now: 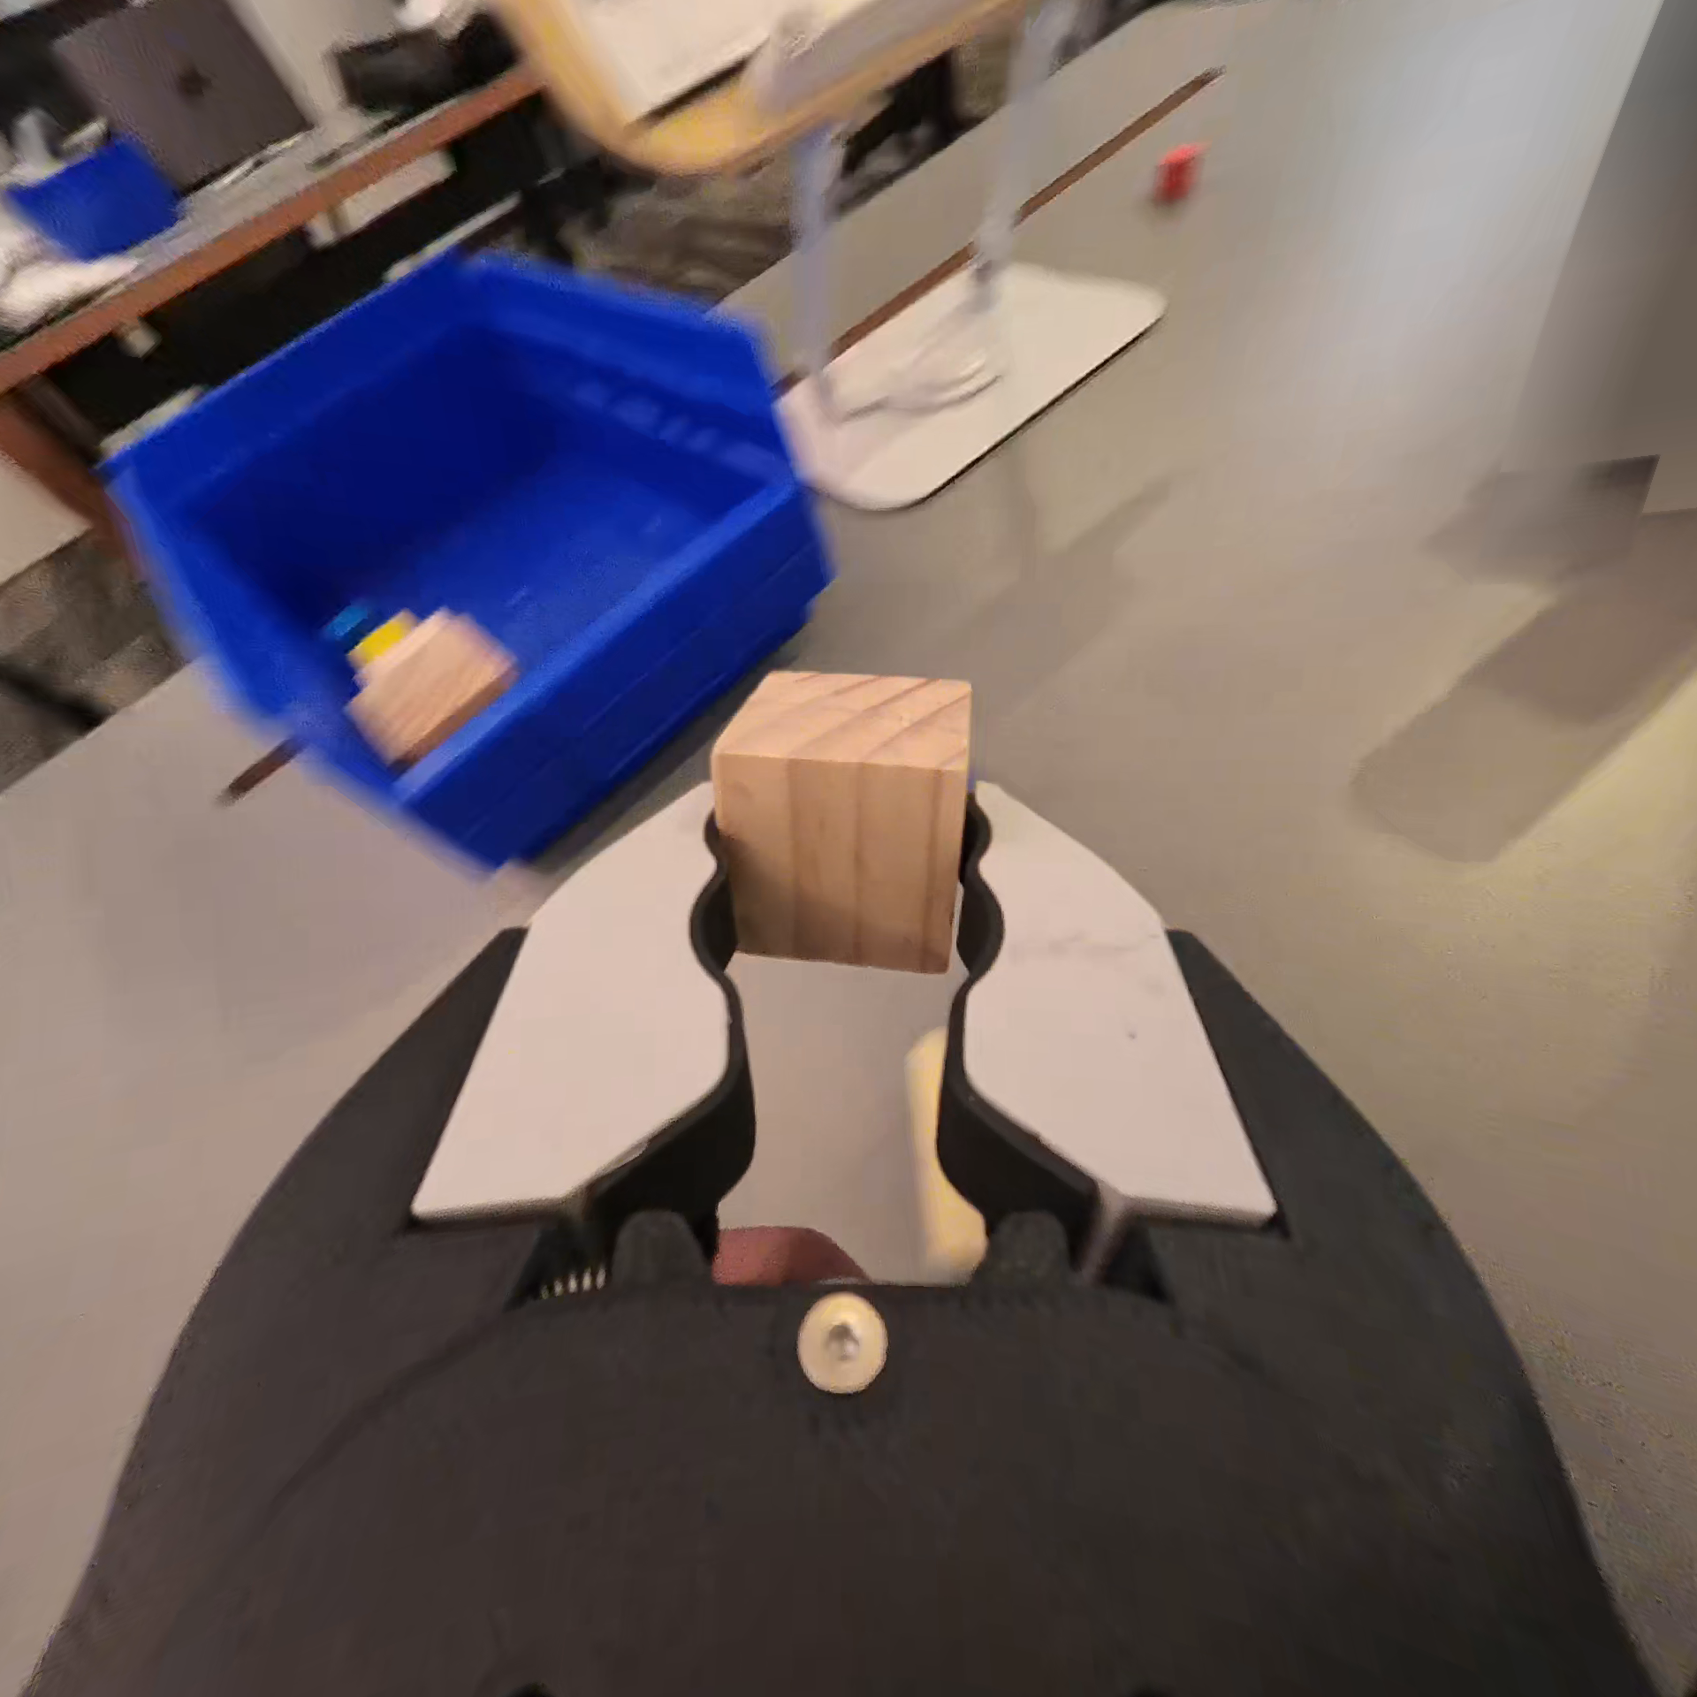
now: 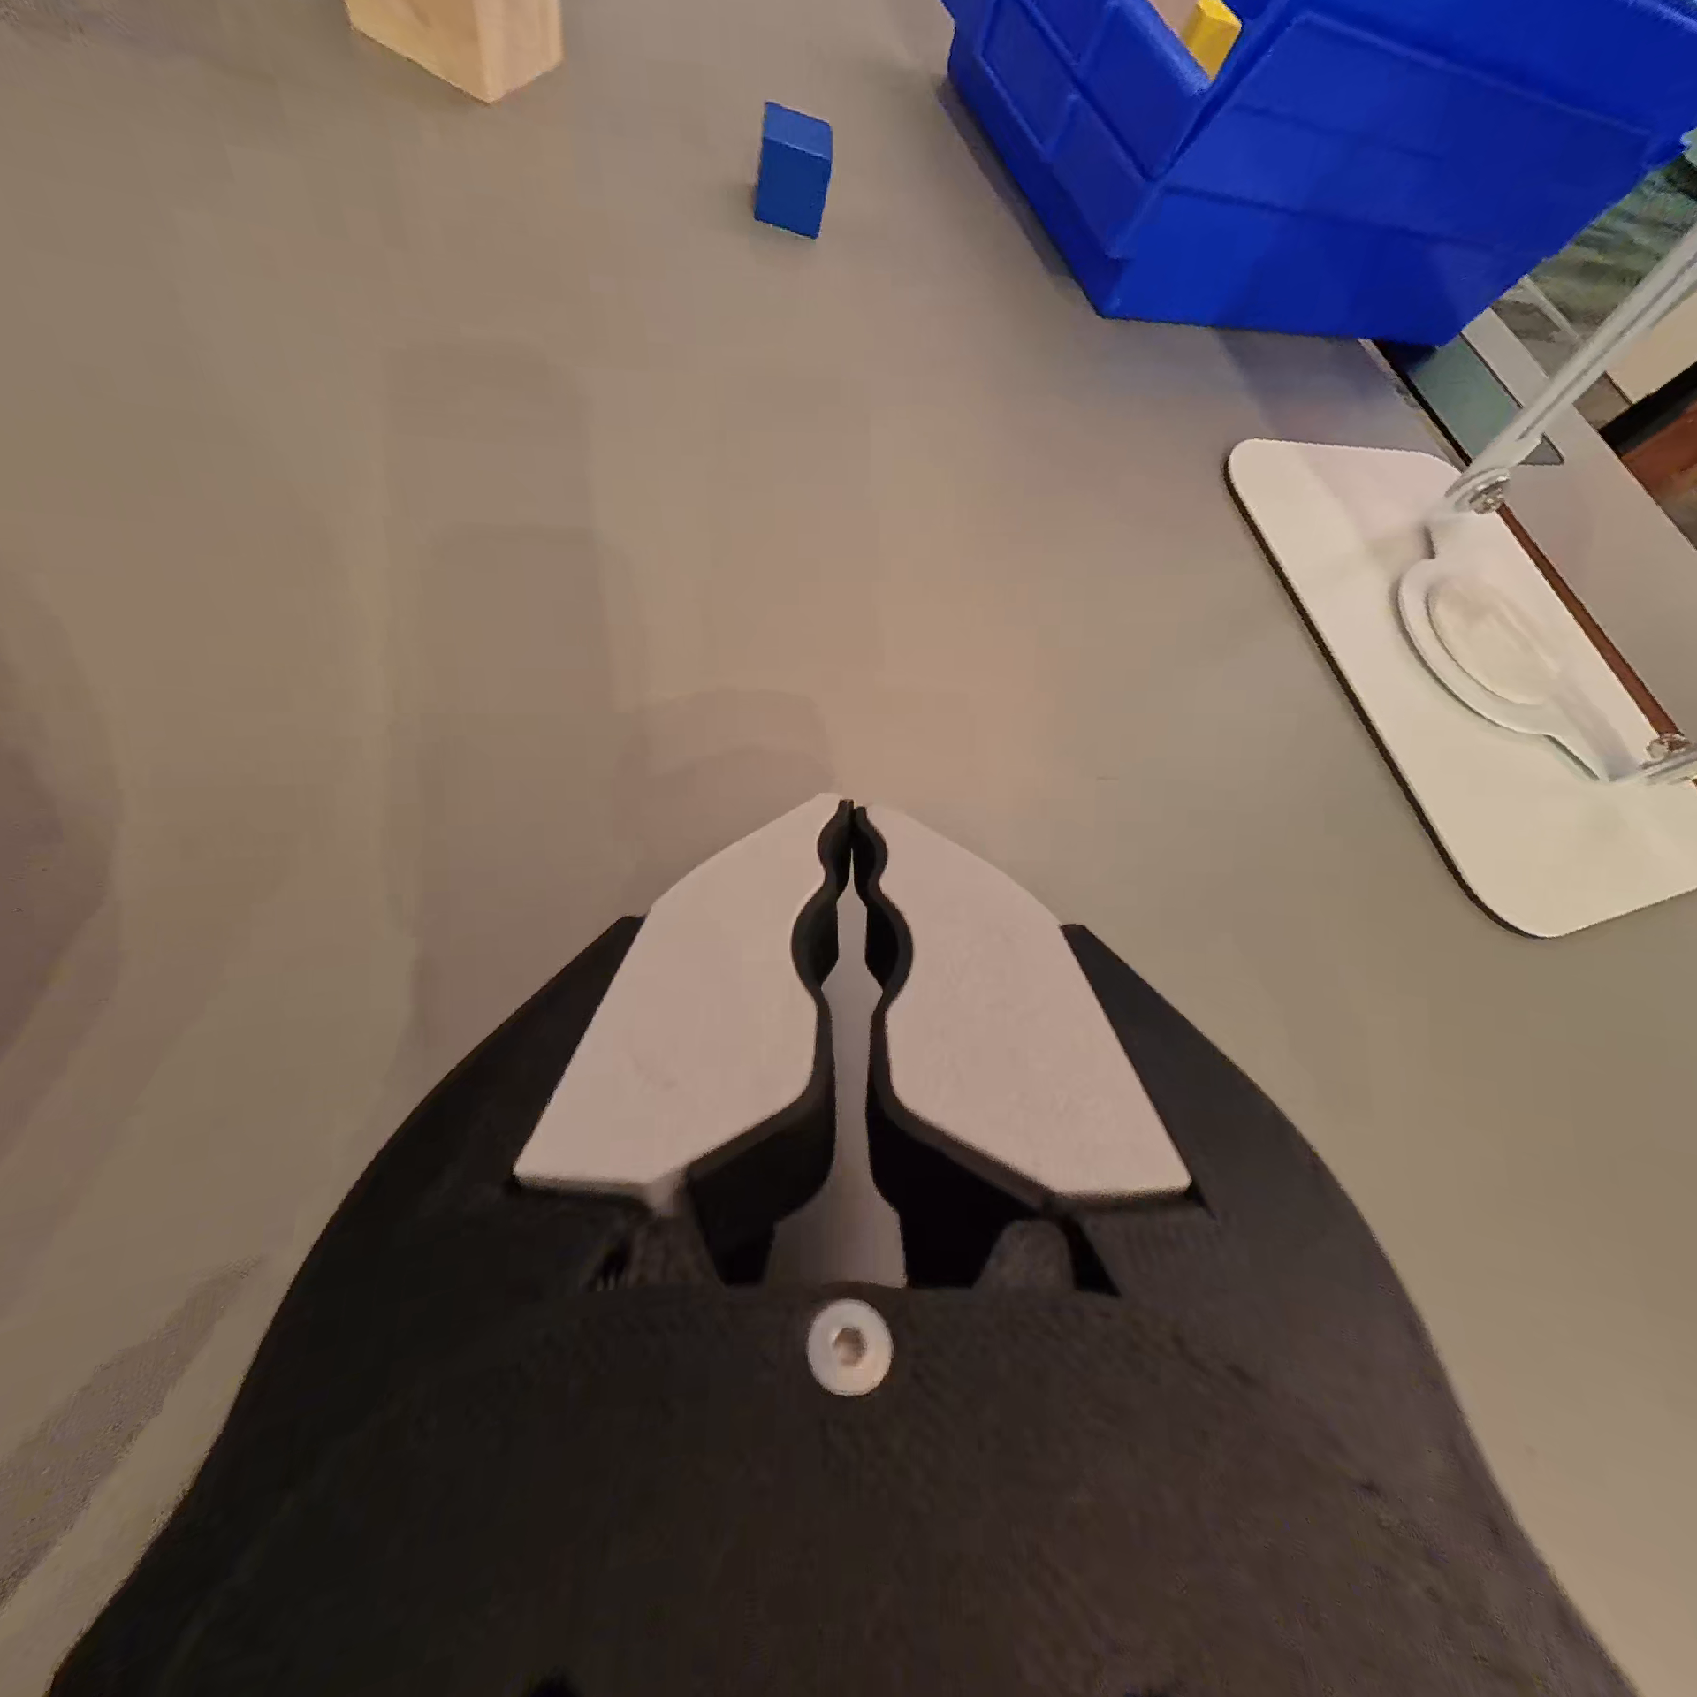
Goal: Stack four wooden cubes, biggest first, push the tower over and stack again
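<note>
My left gripper (image 1: 843,826) is shut on a plain wooden cube (image 1: 840,822) and holds it above the grey table. Behind it to the left, a blue bin (image 1: 588,441) holds another wooden cube (image 1: 432,684) with a yellow block (image 1: 381,643) and a small blue block beside it. My right gripper (image 2: 847,808) is shut and empty, low over the table. Ahead of it a small blue cube (image 2: 794,170) stands on the table, and a large wooden cube (image 2: 464,41) is cut off by the top edge.
The blue bin (image 2: 1331,184) also shows at the top right of the right wrist view, near the table's edge. A white stand base (image 2: 1359,588) with metal legs sits to the right. A small red block (image 1: 1178,172) lies far back. Desks and a laptop stand beyond the table. Spacing between my two grippers at the tips: around 35 centimetres.
</note>
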A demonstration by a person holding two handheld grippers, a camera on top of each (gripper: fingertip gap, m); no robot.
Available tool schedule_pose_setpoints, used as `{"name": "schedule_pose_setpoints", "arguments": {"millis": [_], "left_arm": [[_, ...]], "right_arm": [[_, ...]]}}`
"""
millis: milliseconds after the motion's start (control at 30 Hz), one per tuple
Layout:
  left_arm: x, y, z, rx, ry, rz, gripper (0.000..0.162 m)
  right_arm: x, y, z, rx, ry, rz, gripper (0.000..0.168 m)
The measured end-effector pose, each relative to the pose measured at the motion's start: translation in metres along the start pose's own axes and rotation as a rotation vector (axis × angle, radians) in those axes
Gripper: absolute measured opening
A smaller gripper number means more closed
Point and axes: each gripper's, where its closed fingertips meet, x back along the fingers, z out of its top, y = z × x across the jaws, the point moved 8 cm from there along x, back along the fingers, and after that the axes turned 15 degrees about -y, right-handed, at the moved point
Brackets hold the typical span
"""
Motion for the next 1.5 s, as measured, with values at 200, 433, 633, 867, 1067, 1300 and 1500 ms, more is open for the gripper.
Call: {"name": "schedule_pose_setpoints", "arguments": {"millis": [200, 433, 633, 867, 1067, 1300, 1500], "left_arm": [[-0.075, 0.127, 0.08, -0.178, 0.019, -0.26, 0.045], [-0.164, 0.19, 0.107, -0.232, -0.082, -0.379, 0.045], [-0.2, 0.206, 0.116, -0.259, -0.156, -0.408, 0.05], [-0.159, 0.18, 0.102, -0.19, -0.143, -0.392, 0.086], [-0.05, 0.104, 0.042, -0.248, -0.249, -0.073, 0.088], [-0.009, 0.04, -0.062, -0.002, -0.47, 0.027, 0.089], [-0.042, 0.045, -0.058, 0.014, -0.372, -0.07, 0.062]], "right_arm": [[0.023, -0.009, -0.003, 0.028, 0.069, 0.011, 0.0], [0.05, -0.009, -0.036, -0.039, 0.072, -0.011, 0.0], [0.057, -0.012, -0.047, -0.056, 0.075, -0.001, 0.0], [0.056, -0.015, -0.047, -0.05, 0.07, 0.02, 0.0], [0.055, -0.013, -0.046, -0.064, 0.074, 0.041, 0.0], [0.049, -0.011, -0.035, -0.053, 0.053, 0.068, 0.0], [0.043, -0.007, -0.023, 0.014, 0.012, 0.077, 0.0]]}}
